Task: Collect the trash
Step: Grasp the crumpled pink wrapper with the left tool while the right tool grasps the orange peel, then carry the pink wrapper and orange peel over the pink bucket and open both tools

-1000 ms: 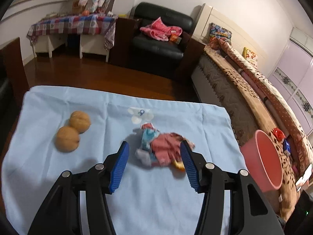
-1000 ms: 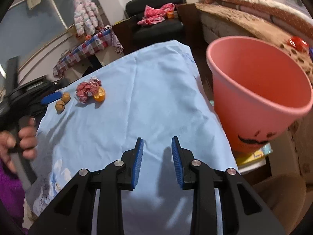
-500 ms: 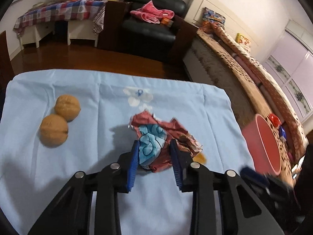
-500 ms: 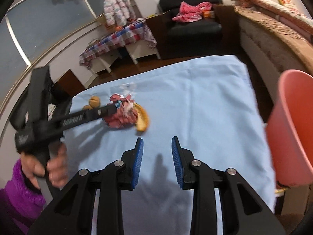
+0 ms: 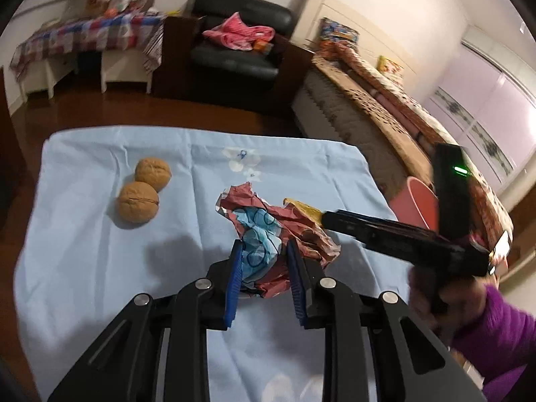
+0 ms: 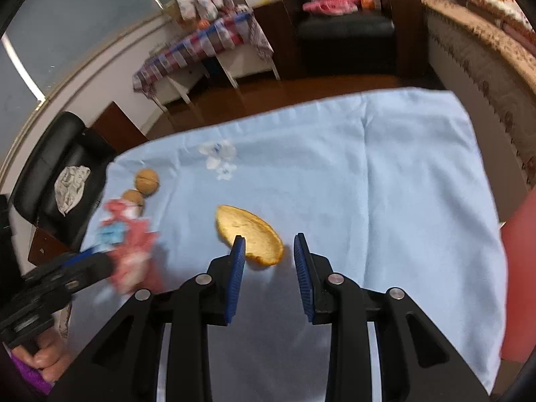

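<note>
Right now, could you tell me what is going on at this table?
A person is clearing trash off a blue cloth with two handheld grippers. The left gripper is closing on a crumpled red-and-blue wrapper. The right gripper reaches, open, toward an orange peel. Two walnuts lie untouched.

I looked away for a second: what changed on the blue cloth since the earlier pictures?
The left gripper took hold of the crumpled wrapper, its jaws closing on it. The right gripper swung from the pink bucket to the orange peel, jaws open. The two walnuts stayed put.
</note>
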Demonstrator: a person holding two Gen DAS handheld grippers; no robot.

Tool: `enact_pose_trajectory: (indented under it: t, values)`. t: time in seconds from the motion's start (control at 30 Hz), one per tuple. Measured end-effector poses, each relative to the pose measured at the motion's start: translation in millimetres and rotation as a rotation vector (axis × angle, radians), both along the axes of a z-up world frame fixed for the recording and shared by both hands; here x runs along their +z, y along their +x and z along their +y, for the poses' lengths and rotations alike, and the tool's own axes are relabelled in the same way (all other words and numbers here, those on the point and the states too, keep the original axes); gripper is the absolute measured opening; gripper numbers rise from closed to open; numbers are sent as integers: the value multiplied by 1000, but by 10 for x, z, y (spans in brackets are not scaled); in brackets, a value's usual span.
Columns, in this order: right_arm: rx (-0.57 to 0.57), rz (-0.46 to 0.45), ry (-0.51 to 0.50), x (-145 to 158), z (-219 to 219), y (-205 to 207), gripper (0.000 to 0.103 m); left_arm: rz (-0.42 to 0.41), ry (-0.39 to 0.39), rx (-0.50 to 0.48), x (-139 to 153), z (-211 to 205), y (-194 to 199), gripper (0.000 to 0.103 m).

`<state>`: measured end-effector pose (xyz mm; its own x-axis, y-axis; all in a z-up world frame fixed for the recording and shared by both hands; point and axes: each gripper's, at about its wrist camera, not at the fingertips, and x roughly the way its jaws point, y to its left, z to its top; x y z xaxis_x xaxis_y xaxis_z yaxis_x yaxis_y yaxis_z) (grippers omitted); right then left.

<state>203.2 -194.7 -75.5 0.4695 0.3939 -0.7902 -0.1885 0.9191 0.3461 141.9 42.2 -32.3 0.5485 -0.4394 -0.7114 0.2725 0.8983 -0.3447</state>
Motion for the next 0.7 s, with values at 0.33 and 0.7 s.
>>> enact_pose_trajectory:
  t: [0.33, 0.7]
  values:
    - [15, -27, -21, 70, 38, -249, 5, -11, 34, -138, 101, -8, -196, 25]
    - [-189, 1, -44, 157, -665, -1287, 5, 8, 32, -236, 69, -462, -461, 25]
